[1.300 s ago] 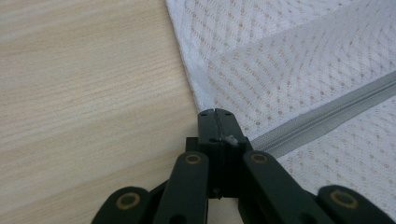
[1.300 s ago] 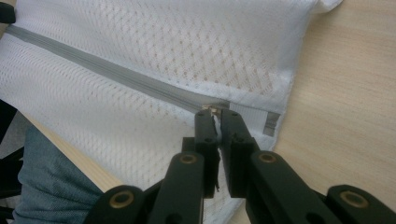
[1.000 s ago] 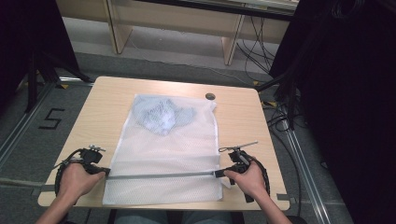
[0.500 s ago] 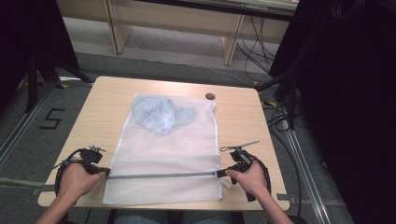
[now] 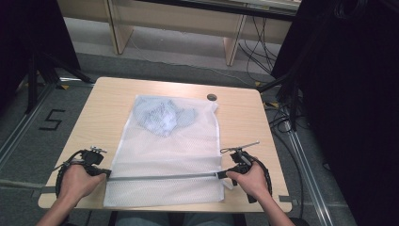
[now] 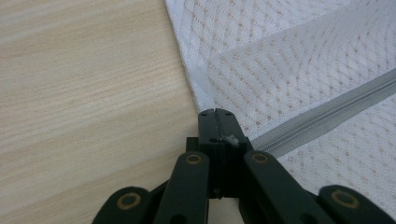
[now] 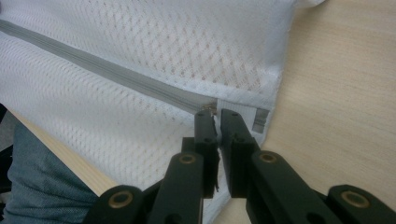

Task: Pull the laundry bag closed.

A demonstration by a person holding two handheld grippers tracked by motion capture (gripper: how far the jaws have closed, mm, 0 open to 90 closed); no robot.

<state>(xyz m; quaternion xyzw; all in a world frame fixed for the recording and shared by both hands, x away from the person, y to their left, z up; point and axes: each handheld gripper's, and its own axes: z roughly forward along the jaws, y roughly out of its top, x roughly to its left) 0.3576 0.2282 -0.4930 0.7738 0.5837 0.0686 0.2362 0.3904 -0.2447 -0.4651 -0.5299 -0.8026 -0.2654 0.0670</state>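
Pale wood tabletop (image 5: 244, 127) carries our mesh laundry bag (image 5: 169, 155). Nearest us, its grey zipper (image 5: 164, 177) runs claw to claw: left claw (image 6: 218, 122) pinched on one end, right claw (image 7: 219, 122) clamping the pull end (blue garment (image 5: 162, 115) beyond).

**What the views leave unclear**

In the left gripper view, the left gripper (image 6: 215, 113) covers the end of the grey zipper (image 6: 327, 114), so what its closed jaws pinch cannot be made out. In the right gripper view, the right gripper (image 7: 218, 113) hides part of the zipper pull (image 7: 208, 108). The mesh laundry bag (image 5: 167, 155) blurs the pale blue garment (image 5: 162, 116) inside; its kind cannot be told. The small dark disc (image 5: 211, 97) on the table (image 5: 103, 101) is too small to identify.
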